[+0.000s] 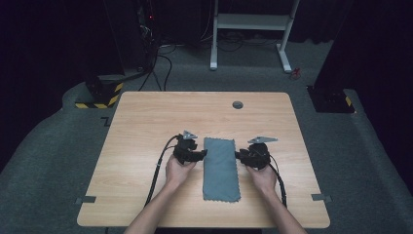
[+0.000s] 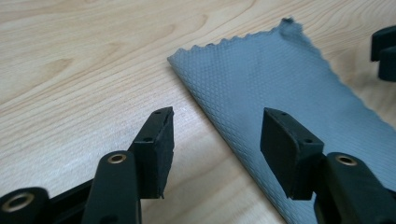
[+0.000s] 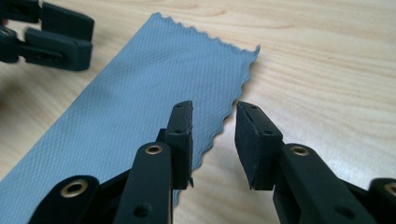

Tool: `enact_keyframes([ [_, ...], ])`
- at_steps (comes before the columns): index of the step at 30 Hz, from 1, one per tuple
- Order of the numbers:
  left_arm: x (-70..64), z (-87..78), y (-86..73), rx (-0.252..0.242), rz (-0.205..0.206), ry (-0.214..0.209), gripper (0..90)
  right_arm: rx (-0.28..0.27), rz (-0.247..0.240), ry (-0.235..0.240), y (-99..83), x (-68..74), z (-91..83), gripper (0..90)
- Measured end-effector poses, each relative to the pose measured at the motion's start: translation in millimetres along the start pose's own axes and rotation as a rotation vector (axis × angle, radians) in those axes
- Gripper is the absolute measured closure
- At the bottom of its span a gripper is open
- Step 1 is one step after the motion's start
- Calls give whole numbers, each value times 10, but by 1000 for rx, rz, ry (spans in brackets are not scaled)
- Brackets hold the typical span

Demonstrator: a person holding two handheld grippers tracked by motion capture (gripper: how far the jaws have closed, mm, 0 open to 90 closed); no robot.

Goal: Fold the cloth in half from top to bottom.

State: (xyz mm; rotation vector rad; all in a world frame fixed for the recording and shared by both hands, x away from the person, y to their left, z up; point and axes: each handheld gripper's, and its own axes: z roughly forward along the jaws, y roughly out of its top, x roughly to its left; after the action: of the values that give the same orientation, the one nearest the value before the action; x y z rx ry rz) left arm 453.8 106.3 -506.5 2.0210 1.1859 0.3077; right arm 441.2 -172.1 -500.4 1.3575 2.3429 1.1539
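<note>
1. I see a light wooden table point(image 1: 146, 122) on grey carpet in a dark room, with a white desk frame point(image 1: 251, 29) behind
2. The grey cloth point(image 1: 221, 168) lies flat as a folded strip near the table's middle, between my two grippers
3. My left gripper point(image 2: 217, 137) stands wide open astride the cloth's left edge, gripping nothing
4. My right gripper point(image 3: 215, 140) is partly open over the zigzag right edge, holding nothing
</note>
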Motion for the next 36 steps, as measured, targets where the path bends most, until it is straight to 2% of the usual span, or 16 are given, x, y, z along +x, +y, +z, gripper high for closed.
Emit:
enact_keyframes([
  [3,14,76,75,9,-6,-6,448,6,11,-8,48,-34,46,669],
  [7,39,130,190,2,-11,14,449,-11,36,-13,119,-96,96,667],
  [9,64,147,225,-14,-25,28,457,-6,43,-13,153,-111,118,667],
  [11,102,182,250,-25,-61,29,459,-2,36,-27,205,-119,160,667],
  [13,146,235,262,-8,-86,42,465,-2,38,-37,249,-127,199,667],
  [16,196,297,278,18,-102,54,470,8,43,-52,311,-124,258,668],
  [19,215,349,309,29,-99,61,472,26,57,-68,358,-141,341,667],
  [21,225,370,332,30,-121,43,471,42,54,-79,389,-152,390,665],
  [24,190,407,354,35,-91,58,478,67,75,-89,430,-167,462,666],
  [29,145,432,373,42,-62,67,531,86,71,-103,480,-166,560,684],
  [32,125,441,377,46,-34,71,586,84,73,-101,470,-179,589,730],
  [36,105,454,386,50,-24,64,668,91,49,-93,472,-192,593,806],
])
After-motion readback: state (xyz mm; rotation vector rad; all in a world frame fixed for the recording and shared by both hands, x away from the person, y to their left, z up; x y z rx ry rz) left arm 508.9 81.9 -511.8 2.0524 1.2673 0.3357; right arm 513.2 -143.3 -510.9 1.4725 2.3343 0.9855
